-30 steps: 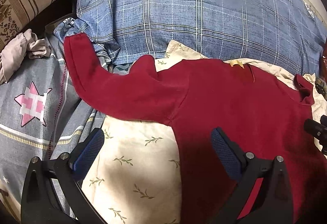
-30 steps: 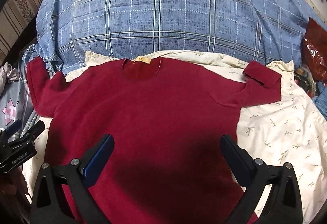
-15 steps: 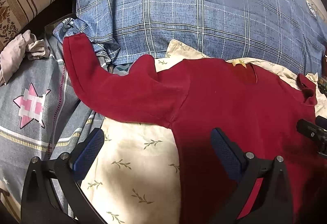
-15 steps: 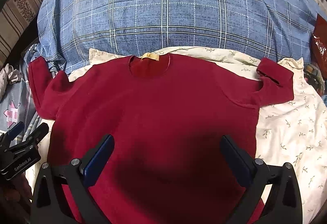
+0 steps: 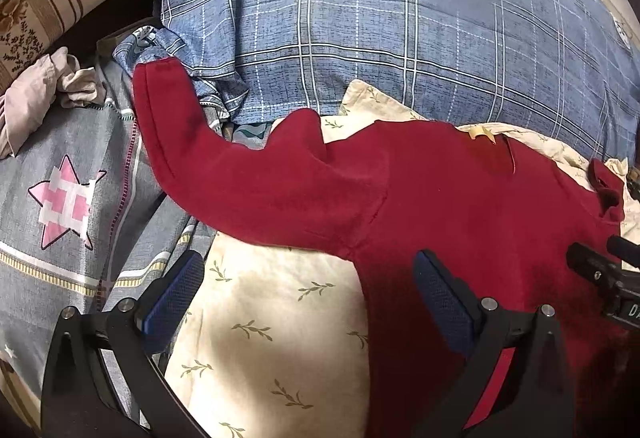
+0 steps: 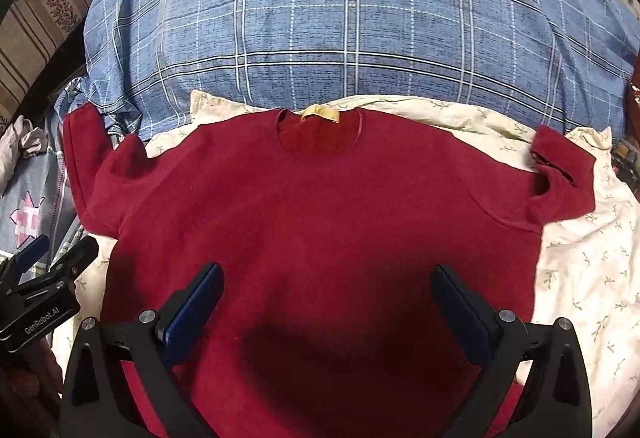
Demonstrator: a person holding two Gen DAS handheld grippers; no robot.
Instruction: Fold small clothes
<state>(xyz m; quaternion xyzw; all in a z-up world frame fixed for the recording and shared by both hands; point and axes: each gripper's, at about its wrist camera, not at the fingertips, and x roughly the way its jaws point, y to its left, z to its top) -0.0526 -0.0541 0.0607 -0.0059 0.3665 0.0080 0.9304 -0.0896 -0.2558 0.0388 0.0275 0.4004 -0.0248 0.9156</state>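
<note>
1. The left wrist view looks from low and close over the left gripper [image 5: 308, 298], forward along its fingers, onto the red sweater [image 5: 460, 206] and its left sleeve.
2. The right wrist view looks from just above the right gripper [image 6: 328, 302], square onto the sweater's body.
3. Both share the sweater, the cream sheet [image 6: 580, 258] and the blue plaid quilt [image 5: 360, 18] (each also catches the other gripper at its edge).

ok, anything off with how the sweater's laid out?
Mostly flat, but the sweater isn't symmetric: one sleeve runs off the cream sheet onto the plaid quilt; the other cuff is doubled back. Both grippers open, holding nothing.
</note>
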